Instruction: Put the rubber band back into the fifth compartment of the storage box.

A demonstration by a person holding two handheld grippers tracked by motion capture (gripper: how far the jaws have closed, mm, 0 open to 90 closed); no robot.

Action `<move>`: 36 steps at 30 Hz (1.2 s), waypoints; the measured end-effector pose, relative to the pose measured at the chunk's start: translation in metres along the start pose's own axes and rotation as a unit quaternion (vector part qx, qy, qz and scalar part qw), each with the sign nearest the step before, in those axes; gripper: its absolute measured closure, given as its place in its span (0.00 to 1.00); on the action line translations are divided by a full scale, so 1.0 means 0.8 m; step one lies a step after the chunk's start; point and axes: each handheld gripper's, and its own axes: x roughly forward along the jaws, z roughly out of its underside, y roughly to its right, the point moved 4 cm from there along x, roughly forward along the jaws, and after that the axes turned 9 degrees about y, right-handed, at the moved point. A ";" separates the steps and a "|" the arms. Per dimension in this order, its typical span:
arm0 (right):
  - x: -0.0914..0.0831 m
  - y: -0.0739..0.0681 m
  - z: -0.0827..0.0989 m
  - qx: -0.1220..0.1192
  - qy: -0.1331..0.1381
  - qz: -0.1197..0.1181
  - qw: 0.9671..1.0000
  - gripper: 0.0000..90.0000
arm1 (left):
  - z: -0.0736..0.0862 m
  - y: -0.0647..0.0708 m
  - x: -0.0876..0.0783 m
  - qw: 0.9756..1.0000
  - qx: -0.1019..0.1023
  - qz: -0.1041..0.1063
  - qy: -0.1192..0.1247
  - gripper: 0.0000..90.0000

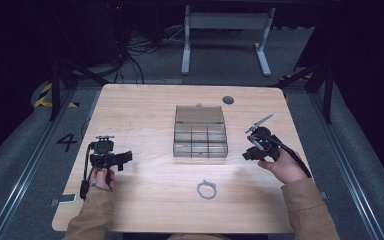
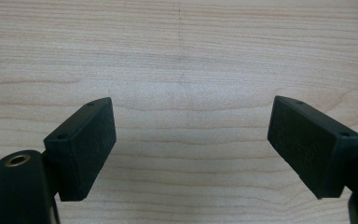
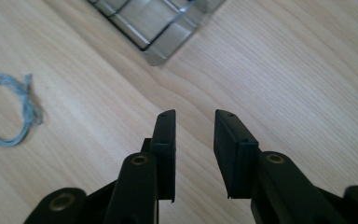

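Our left gripper (image 2: 191, 140) hovers over bare desk (image 1: 145, 110), jaws spread wide, nothing between them; our right gripper (image 3: 195, 140) has jaws parted by a narrow gap, empty too; the string loop (image 1: 206, 189) lies on the desk near its front edge, between our hands, just before the clear box (image 1: 200, 132).

Left tongs (image 2: 191, 140) gape wide; right tongs (image 3: 195, 140) stand narrowly parted, both empty.
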 end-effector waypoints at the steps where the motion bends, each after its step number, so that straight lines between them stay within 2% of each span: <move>1: -0.001 -0.006 -0.001 -0.007 -0.001 -0.006 1.000 0.78 | 0.000 0.000 0.000 1.000 0.000 0.000 0.000 0.18; 7: -0.009 -0.026 -0.007 -0.024 0.008 -0.029 0.999 0.76 | 0.000 0.002 0.001 1.000 0.000 -0.001 0.000 0.18; 15: -0.014 -0.051 -0.013 -0.049 0.006 -0.058 0.997 0.75 | 0.000 0.002 0.000 1.000 0.000 0.000 0.000 0.18; 18: -0.017 -0.061 -0.016 -0.046 0.014 -0.093 0.994 0.72 | 0.000 0.001 0.001 1.000 0.001 0.000 0.000 0.18; 19: -0.018 -0.067 -0.017 -0.053 0.016 -0.105 0.993 0.72 | 0.000 0.002 0.001 1.000 0.001 0.000 -0.001 0.18; 24: -0.019 -0.084 -0.022 -0.073 0.019 -0.109 0.991 0.72 | 0.000 0.002 0.001 1.000 0.000 0.001 0.000 0.18; 29: -0.013 -0.093 -0.023 -0.082 0.010 -0.105 0.991 0.68 | 0.000 0.002 0.000 1.000 0.001 0.002 0.000 0.18; 31: -0.011 -0.095 -0.024 -0.084 0.009 -0.099 0.991 0.62 | 0.000 0.002 0.001 1.000 0.001 0.002 -0.001 0.18; 34: -0.010 -0.099 -0.026 -0.087 0.009 -0.094 0.992 0.61 | 0.000 0.002 0.001 1.000 0.001 0.003 -0.002 0.18; 36: -0.008 -0.102 -0.028 -0.092 0.015 -0.081 0.992 0.58 | 0.000 0.003 0.001 1.000 0.001 0.004 -0.003 0.18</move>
